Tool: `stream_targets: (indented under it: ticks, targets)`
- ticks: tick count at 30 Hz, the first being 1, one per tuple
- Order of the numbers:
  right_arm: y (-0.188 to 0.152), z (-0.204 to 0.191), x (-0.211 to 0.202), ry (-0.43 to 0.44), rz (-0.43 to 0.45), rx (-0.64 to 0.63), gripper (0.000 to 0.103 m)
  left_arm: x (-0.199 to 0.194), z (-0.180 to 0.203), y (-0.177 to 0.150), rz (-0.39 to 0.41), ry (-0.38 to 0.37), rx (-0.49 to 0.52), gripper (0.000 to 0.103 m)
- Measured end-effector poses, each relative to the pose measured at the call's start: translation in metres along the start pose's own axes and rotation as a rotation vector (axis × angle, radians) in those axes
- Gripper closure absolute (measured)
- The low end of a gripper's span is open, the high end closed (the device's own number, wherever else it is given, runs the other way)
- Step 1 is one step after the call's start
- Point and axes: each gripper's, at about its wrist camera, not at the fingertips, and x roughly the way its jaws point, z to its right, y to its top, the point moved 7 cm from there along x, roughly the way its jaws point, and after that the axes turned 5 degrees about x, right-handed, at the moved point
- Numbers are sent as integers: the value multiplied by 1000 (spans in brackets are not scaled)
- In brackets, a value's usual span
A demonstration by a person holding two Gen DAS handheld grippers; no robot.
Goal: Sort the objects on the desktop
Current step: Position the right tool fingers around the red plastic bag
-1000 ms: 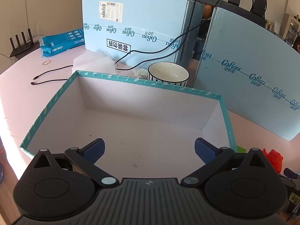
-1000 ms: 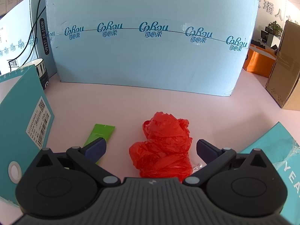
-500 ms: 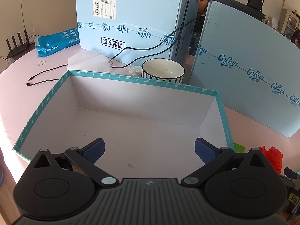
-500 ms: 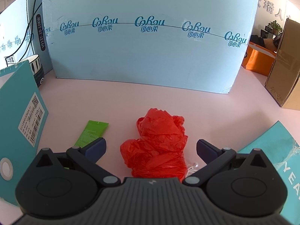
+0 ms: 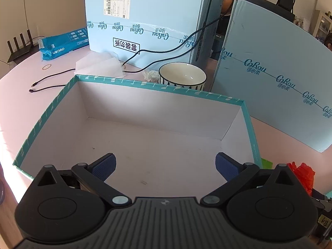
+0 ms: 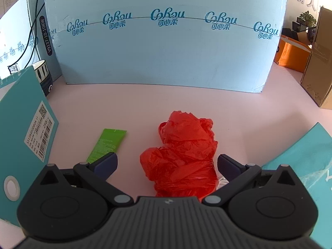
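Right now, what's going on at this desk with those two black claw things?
A person is tidying the desk with a handheld gripper in each hand. The right gripper is open over a crumpled red plastic bag, its fingers on either side of it but not closed. A green tube lies just left of the bag. The left gripper hangs open over the teal-edged box, which has nothing in it yet.

A box point(image 5: 247, 114) is sitting on the table point(image 5: 18, 95), with a bowl point(image 5: 182, 76) just behind it at 12 o'clock and cables point(image 5: 49, 81) lying at 10 o'clock. In the right wrist view a bag point(image 6: 184, 151) is lying at centre, a tube point(image 6: 105, 143) at 9 o'clock beside it, the box's wall at far left, and a carton point(image 6: 166, 62) standing behind at 12 o'clock.
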Motion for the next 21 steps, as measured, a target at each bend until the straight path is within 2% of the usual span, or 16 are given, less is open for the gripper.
stream_targets:
  ticks: [5, 21]
  targets:
    - [0, -4, 4, 9, -11, 8, 0, 1, -1, 0, 0, 2, -4, 1]
    - [0, 8, 6, -43, 8, 33, 0, 3, -1, 0, -8, 8, -6, 1]
